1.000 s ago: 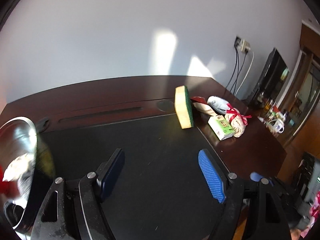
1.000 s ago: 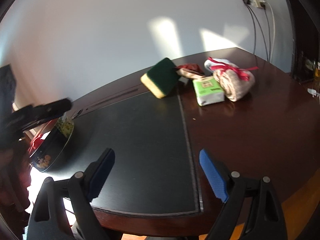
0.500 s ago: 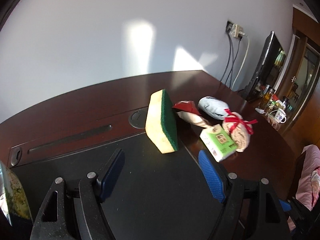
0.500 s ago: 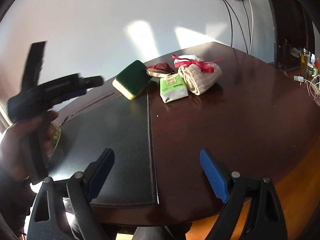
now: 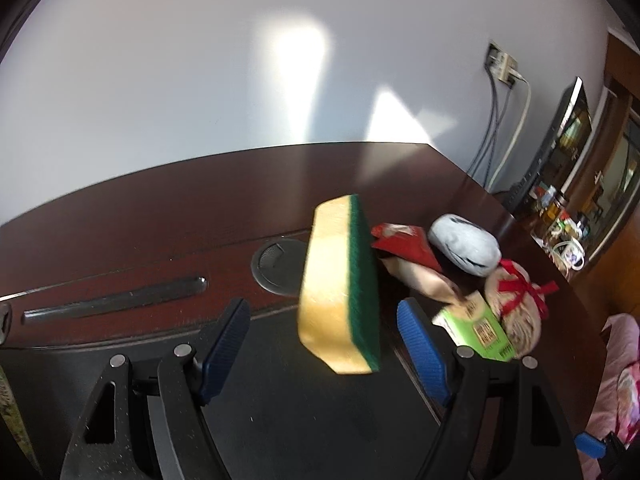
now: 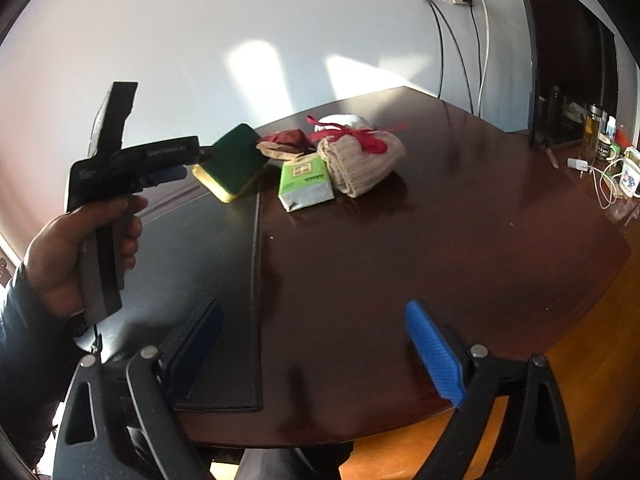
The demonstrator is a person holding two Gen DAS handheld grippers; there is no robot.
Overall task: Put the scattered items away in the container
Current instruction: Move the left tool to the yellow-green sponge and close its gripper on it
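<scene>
We aim our left gripper [image 5: 322, 344] downward at the sponge [image 5: 340, 288], which stands on edge between its spread jaws, untouched; our right gripper [image 6: 316, 348] hangs empty over the table [image 6: 400, 248], its jaws just widened. Only the right wrist view shows our left hand [image 6: 76, 248] on its handle. We count one sponge, one green packet [image 6: 306, 180], one ribboned pouch [image 6: 360, 160]; the container is out of sight.
</scene>
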